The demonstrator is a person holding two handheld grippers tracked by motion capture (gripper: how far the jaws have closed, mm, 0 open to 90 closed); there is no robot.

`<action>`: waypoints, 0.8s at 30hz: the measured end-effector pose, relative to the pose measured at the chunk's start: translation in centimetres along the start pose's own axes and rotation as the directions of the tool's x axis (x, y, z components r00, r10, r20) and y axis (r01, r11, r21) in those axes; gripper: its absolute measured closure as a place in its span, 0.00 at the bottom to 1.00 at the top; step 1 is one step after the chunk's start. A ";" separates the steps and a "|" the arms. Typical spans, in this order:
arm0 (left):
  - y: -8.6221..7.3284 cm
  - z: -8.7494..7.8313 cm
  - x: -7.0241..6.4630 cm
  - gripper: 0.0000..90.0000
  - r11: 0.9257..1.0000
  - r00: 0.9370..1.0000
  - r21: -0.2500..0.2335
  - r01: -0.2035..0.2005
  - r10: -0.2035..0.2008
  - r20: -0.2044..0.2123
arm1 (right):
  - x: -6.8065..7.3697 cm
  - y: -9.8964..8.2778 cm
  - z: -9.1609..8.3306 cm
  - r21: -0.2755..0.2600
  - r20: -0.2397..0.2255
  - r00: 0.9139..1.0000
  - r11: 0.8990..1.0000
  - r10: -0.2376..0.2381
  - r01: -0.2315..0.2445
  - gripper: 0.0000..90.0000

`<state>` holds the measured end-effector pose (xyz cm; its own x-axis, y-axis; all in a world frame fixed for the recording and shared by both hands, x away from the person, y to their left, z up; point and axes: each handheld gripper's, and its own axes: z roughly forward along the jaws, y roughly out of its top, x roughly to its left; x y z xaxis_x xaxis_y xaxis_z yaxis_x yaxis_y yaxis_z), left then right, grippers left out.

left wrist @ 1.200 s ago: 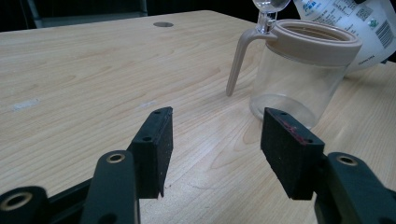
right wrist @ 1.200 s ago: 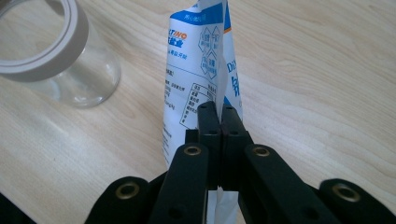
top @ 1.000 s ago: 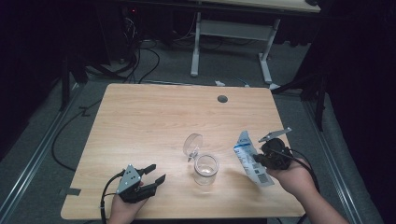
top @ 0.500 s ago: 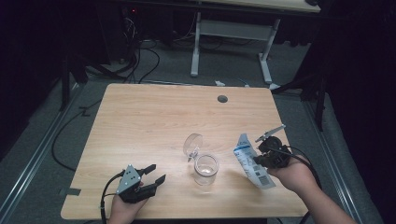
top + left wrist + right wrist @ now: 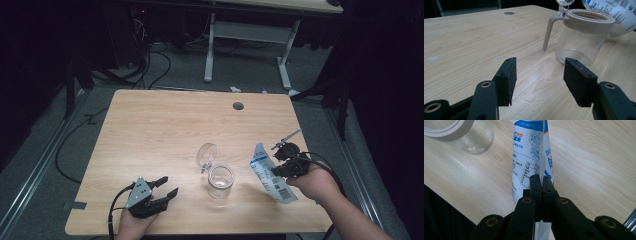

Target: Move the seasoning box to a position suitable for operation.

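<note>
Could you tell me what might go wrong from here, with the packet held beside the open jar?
The right tool pinches only a thin edge of the packet, so it could slip or swing. The jar stands unheld, the left tool open and apart from it; a nudge could tip it. Its mouth is narrow, so contents may spill.
</note>
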<state>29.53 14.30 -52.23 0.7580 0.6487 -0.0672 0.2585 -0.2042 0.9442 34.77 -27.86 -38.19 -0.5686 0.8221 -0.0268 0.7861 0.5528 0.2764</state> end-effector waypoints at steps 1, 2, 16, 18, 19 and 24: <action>0.0 0.0 0.0 0.49 1.000 1.000 -0.001 0.001 -0.001 0.002 | 0.0 0.0 0.0 0.009 -0.002 1.000 1.000 0.001 -0.001 1.00; 0.0 0.0 0.0 0.49 1.000 1.000 -0.002 0.001 -0.001 0.003 | -0.1 0.1 0.1 0.020 0.008 1.000 1.000 -0.002 0.002 1.00; 0.0 0.2 -0.6 0.49 1.000 1.000 -0.001 -0.027 0.027 -0.005 | 0.4 0.8 -0.1 0.064 -0.009 1.000 0.998 -0.013 0.013 1.00; -0.2 0.4 -0.9 0.47 1.000 1.000 0.002 -0.023 0.023 -0.005 | 0.6 0.8 -0.1 0.069 -0.009 1.000 0.997 -0.018 0.019 1.00; -0.2 0.5 -1.1 0.47 1.000 1.000 0.001 -0.023 0.023 -0.002 | 0.7 0.7 0.0 0.070 -0.007 1.000 0.997 -0.025 0.026 1.00; -0.1 0.8 -2.1 0.44 0.999 0.999 -0.007 -0.046 0.046 0.008 | 1.0 0.6 0.0 0.073 -0.009 1.000 0.997 -0.022 0.023 1.00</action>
<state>28.38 12.32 -52.42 0.7737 0.6330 -0.0260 0.2192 -0.2290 0.9484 34.70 -26.69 -38.01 -0.5881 0.8085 -0.0238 0.7886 0.5797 0.2053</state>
